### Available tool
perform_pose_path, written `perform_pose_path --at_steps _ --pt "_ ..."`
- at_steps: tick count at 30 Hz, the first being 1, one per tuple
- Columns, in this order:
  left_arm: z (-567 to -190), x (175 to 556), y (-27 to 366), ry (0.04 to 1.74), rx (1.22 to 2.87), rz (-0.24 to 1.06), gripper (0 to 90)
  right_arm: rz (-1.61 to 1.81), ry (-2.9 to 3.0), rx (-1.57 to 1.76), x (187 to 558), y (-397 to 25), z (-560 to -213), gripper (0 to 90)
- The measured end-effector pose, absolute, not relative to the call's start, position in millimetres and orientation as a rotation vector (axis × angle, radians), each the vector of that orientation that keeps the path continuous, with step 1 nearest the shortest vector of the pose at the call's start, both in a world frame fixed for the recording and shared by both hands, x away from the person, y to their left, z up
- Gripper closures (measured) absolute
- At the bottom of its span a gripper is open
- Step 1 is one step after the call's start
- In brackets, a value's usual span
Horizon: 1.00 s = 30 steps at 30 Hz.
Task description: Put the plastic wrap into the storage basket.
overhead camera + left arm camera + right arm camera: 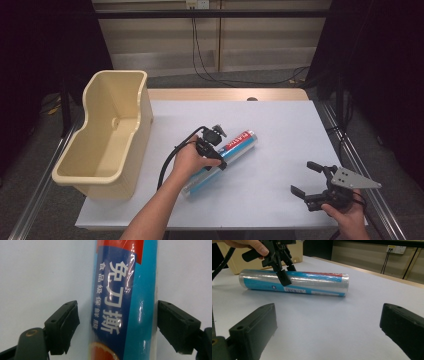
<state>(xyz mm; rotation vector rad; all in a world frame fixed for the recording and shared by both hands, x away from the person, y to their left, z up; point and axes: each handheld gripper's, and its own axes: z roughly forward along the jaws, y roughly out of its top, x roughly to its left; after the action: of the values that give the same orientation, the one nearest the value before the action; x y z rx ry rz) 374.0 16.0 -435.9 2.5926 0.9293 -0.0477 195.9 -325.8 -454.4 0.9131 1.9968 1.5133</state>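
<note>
Looking down from the high view, I have the left gripper (216, 150) lowered over the long blue and red roll of cling film wrapped in clear plastic (235, 146), which lies on its side near the middle of the pale grey table top (280, 125), slanting from near-left to far-right. In the left gripper view the roll (125, 302) stands between my two black jaws; the jaws are spread, one on each side. The one at the right of that view sits right at the roll's edge, but I cannot tell whether it touches, and the other stands off with a gap of table showing. So that gripper is released, straddling the roll and not clamping it.

My right gripper (311, 182) hangs over the table's near right corner, well apart from the roll, jaws wide and holding nothing. Its own view shows the roll (312, 283) lying beyond its jaws, with the left gripper (283, 270) down over it.

A cream plastic tub (107, 135) stands at the table's left edge.
</note>
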Motion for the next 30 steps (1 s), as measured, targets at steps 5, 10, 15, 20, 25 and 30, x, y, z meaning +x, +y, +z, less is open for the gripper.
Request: perform_pose_path --at_steps 5,10,15,20,25,30 --pt "-437 375 12 0.900 2.611 -0.045 22.7 1.515 2.000 0.910 196 -325 -454 0.6" --pt "-440 376 6 0.864 2.624 -0.052 27.8 1.513 2.000 0.913 196 -325 -455 0.6" --pt "-445 379 -3 0.868 2.649 -0.044 29.3 1.513 2.001 0.912 196 -325 -455 0.6" --pt "-444 379 -10 0.887 2.692 -0.030 31.1 1.510 2.001 0.914 196 -326 -455 0.6" --pt "-442 376 -16 0.883 2.737 0.011 31.8 1.507 2.006 0.909 196 -325 -455 0.7" --pt "-441 376 -12 1.014 2.690 -0.094 32.0 1.511 2.001 0.916 196 -326 -455 0.7"
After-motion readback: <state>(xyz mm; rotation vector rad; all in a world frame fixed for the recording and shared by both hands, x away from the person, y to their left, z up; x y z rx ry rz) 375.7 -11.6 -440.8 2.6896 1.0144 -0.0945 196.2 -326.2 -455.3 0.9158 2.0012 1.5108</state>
